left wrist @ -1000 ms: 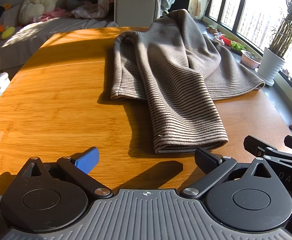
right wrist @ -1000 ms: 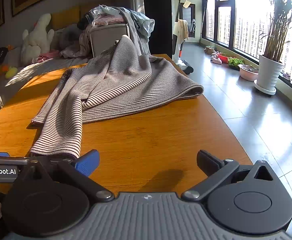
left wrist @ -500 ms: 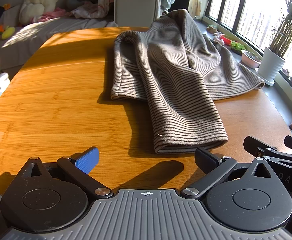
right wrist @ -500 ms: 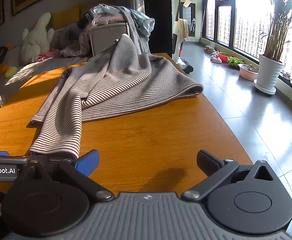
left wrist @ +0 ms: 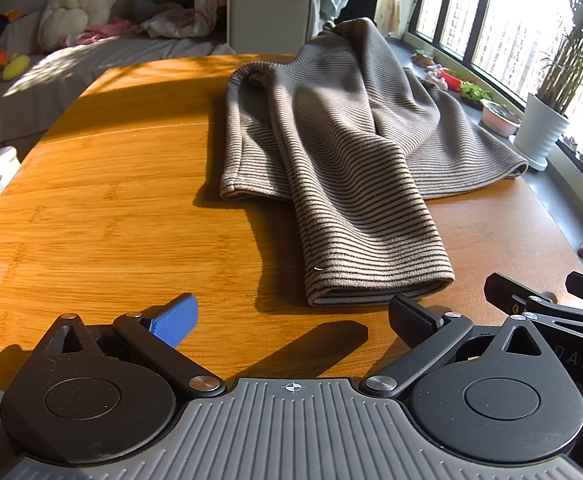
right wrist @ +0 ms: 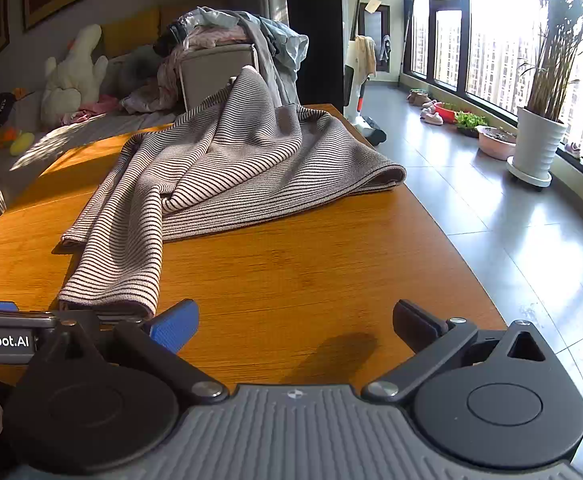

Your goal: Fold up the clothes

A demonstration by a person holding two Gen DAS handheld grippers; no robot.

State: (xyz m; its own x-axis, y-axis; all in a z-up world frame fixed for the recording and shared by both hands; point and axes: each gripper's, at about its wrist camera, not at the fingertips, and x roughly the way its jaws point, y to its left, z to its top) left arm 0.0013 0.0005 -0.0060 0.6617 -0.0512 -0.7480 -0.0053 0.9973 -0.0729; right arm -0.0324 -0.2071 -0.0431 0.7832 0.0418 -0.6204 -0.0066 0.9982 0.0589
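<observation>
I hold my left gripper (left wrist: pixel 291 320) low over the near edge of the wooden table (left wrist: pixel 111 220), its 2 fingers spread wide with nothing between them: 1 carries a blue knurled pad (left wrist: pixel 173 320), the other a plain black block. My right gripper (right wrist: pixel 295 320) sits just beside it on the right, likewise spread and empty, hovering over bare wood near the table's rounded right edge. The tabletop is warm orange bamboo with fine straight grain and a thin seam running across it, lit hard by sun from the windows. The striped sweater (left wrist: pixel 351 152) lies crumpled across the far middle and right of the table, a soft ribbed knit in grey-brown with thin dark horizontal stripes. 1 sleeve (left wrist: pixel 371 248) stretches toward me as a flat tube, its open cuff ending just in front of my left gripper's black finger without touching it. A second hem or sleeve end lies flat to the left of it. The far part of the garment rises in a peak at the table's far edge. Beyond stands a white ribbed planter (right wrist: pixel 537 140) holding tall thin reeds on the glossy grey tile floor.
</observation>
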